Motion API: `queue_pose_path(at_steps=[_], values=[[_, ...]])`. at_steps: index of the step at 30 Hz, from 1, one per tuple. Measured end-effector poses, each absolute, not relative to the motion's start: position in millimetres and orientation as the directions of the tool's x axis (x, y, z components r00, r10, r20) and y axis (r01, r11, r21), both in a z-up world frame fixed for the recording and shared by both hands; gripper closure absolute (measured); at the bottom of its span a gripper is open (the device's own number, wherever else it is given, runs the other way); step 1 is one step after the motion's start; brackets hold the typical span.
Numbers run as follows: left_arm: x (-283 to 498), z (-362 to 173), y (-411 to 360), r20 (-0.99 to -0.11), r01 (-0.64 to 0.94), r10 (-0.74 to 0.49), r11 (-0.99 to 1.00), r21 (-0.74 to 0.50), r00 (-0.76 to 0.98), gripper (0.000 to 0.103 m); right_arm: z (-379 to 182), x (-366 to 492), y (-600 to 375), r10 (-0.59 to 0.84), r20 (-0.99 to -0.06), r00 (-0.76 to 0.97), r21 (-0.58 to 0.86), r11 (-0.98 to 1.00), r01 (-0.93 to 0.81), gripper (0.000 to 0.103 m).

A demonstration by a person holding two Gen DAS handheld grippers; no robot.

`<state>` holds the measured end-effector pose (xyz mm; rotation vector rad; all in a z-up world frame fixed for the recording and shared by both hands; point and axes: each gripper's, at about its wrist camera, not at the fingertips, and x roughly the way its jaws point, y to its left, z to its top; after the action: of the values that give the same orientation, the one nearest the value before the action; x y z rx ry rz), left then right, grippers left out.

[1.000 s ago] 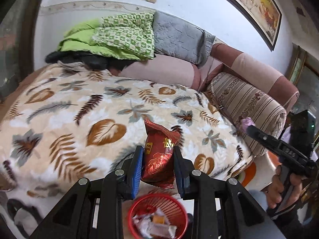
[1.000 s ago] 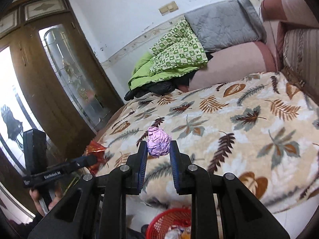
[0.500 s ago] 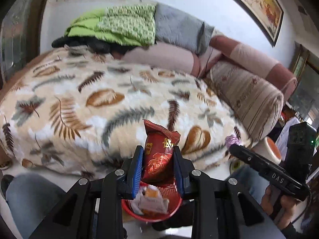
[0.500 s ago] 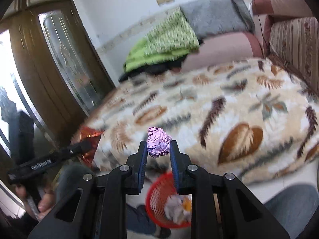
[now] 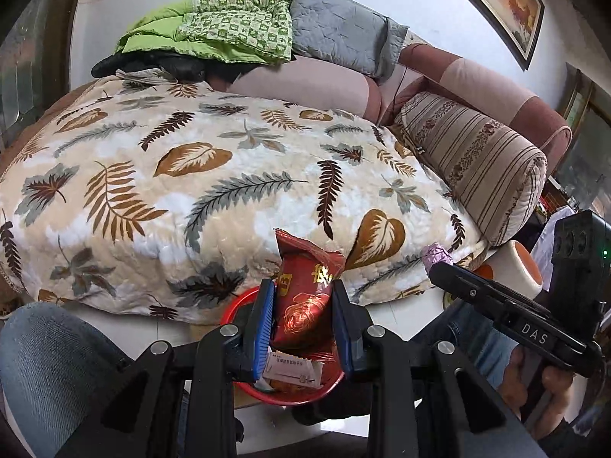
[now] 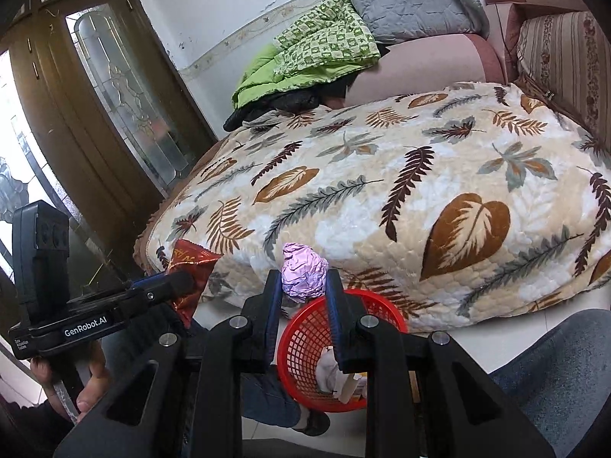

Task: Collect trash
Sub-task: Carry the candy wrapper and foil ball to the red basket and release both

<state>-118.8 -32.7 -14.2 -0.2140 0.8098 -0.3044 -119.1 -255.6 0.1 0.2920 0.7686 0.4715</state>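
Observation:
My left gripper (image 5: 303, 301) is shut on a red snack packet (image 5: 305, 286) and holds it upright just above a red mesh basket (image 5: 236, 307) that holds several wrappers. My right gripper (image 6: 301, 290) is shut on a crumpled pink foil ball (image 6: 303, 273), above and just left of the same basket (image 6: 305, 339). In the left wrist view the right gripper (image 5: 439, 263) with the foil ball (image 5: 437, 253) is at the right. In the right wrist view the left gripper (image 6: 179, 280) with the packet (image 6: 191, 263) is at the left.
A sofa with a leaf-patterned blanket (image 5: 191, 175) fills the space behind the basket. Green and grey bedding (image 5: 236, 26) is piled at its back, and a striped bolster (image 5: 477, 160) lies to the right. The person's jeans-clad knees (image 5: 49, 362) flank the basket. A wooden glass door (image 6: 107, 114) stands left.
Both grippers have drawn back from the sofa and come down over the red basket, each still holding its item. The basket now lies right under the fingers.

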Motion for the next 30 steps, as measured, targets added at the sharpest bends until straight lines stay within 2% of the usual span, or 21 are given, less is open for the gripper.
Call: queue_pose_path(at_steps=[30], values=[[-114.5,-30.4,-40.8,-0.715,0.187,-0.353,0.934,-0.303,0.604,0.074,-12.0,-110.5,-260.9,0.501,-0.62,0.603,0.419,0.862,-0.286,0.08]])
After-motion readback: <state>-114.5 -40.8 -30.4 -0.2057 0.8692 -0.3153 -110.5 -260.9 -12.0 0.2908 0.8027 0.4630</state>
